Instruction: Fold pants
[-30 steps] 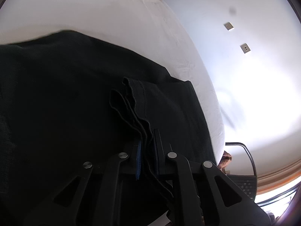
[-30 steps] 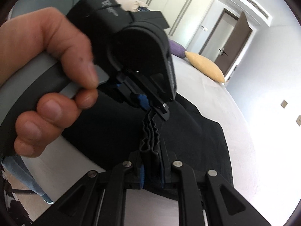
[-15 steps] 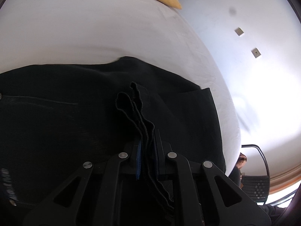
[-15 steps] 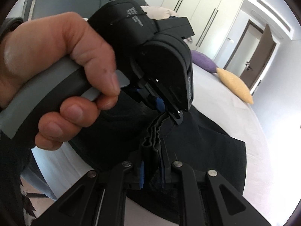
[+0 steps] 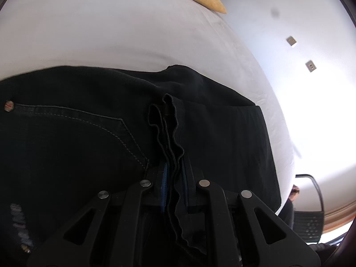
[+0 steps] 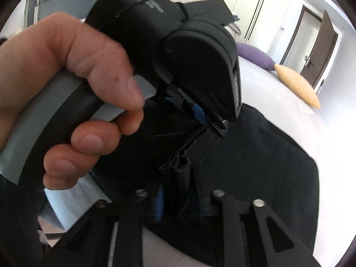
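Left tongs (image 5: pixel 174 178) are pinching a bunched edge of the black pants (image 5: pixel 77 146); right tongs (image 6: pixel 178 198) are clamping it too. Only the rt view is showing my left hand (image 6: pixel 66 93). Pants are draping on the bed (image 5: pixel 111 26), open sheet beyond.

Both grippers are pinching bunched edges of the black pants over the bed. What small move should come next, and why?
Probably lower both together and lay the held edge flat on the spread fabric. The left gripper and right gripper each clamp stacked layers of the pants just above the rest, which lies on the white bed; the fold looks carried over, not released.
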A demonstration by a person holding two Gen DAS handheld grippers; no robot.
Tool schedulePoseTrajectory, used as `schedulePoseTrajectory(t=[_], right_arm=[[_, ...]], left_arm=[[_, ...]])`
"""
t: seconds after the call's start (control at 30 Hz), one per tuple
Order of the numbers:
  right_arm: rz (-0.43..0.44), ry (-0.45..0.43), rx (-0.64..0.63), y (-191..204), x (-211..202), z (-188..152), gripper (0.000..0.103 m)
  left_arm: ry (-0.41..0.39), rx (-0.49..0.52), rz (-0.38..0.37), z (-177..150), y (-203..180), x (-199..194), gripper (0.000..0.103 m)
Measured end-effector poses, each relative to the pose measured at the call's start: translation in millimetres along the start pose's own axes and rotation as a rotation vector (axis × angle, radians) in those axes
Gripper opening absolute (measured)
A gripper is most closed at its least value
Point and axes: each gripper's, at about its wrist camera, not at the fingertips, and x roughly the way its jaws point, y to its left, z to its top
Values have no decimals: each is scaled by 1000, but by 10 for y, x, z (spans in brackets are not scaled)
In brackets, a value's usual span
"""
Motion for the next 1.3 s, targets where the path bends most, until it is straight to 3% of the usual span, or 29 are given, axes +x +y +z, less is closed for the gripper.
schedulePoseTrajectory(t=[0.07, 0.17, 0.23, 0.3, 0.33, 0.4, 0.5, 0.6, 0.7, 0.8, 0.83, 0.87, 0.93, 1.3], right_arm=[[48, 3, 42, -48, -79, -5, 48], [163, 5, 140, -335, -326, -143, 48], [258, 6, 230, -641, -484, -265, 48], [364, 1, 358, -1039, -637, -382, 46], [410, -10, 422, -1246, -689, -441, 40], [462, -27, 539, -1741, -733, -531, 37], [511, -41, 697, -2404, -674, -638, 32], [560, -5, 828, -3039, -349, -728, 29], [600, 34, 909, -3404, -6, -782, 28], [580, 64, 972, -3634, 243, -870, 27], [593, 74, 995, -3514, 370, -981, 26], [594, 90, 1029, -3564, 458, -1039, 16], [594, 107, 1041, -3490, 471, -1075, 6], [682, 148, 997, -2776, 111, -1323, 6]], left_arm=[[-20, 23, 46, -7, -67, -68, 12], [-79, 69, 196, -27, -147, -250, 12], [-106, 76, 248, -63, -168, -362, 12], [-138, 137, 302, -134, -276, -452, 12], [-146, 175, 323, -166, -374, -458, 12], [-145, 264, 361, -272, -583, -400, 12], [-88, 351, 428, -384, -794, -124, 12], [-54, 383, 492, -486, -822, 98, 12], [-55, 373, 502, -503, -800, 154, 12], [-43, 380, 511, -491, -801, 182, 12], [-42, 381, 512, -492, -806, 195, 12], [-42, 382, 511, -494, -800, 199, 12], [-45, 376, 506, -482, -788, 193, 12], [-56, 367, 494, -534, -693, 168, 12]])
